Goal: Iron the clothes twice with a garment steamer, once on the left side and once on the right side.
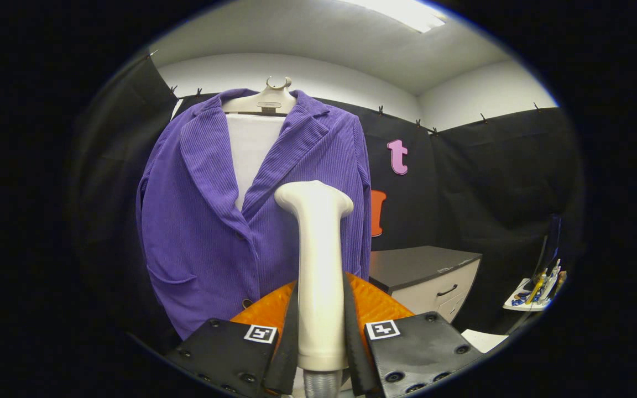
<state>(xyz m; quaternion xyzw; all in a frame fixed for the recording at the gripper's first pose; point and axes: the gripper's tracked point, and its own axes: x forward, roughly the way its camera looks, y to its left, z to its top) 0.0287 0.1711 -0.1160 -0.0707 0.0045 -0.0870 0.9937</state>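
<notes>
A purple corduroy jacket [208, 221] hangs on a white hanger [266, 99] over a white form, straight ahead against the black cloth wall. A cream garment steamer [318, 265] stands upright between my fingers, its head level with the jacket's right front panel. My gripper [321, 337] is shut on the steamer's handle, with both black fingers [288, 331] pressing its sides. The steamer head sits in front of the jacket; whether it touches the fabric cannot be told.
A low cabinet [434, 276] with a dark top and white drawers stands to the right of the jacket. Farther right, a small white shelf [534, 290] holds pens and small items. A white sheet [484, 338] lies low at the right.
</notes>
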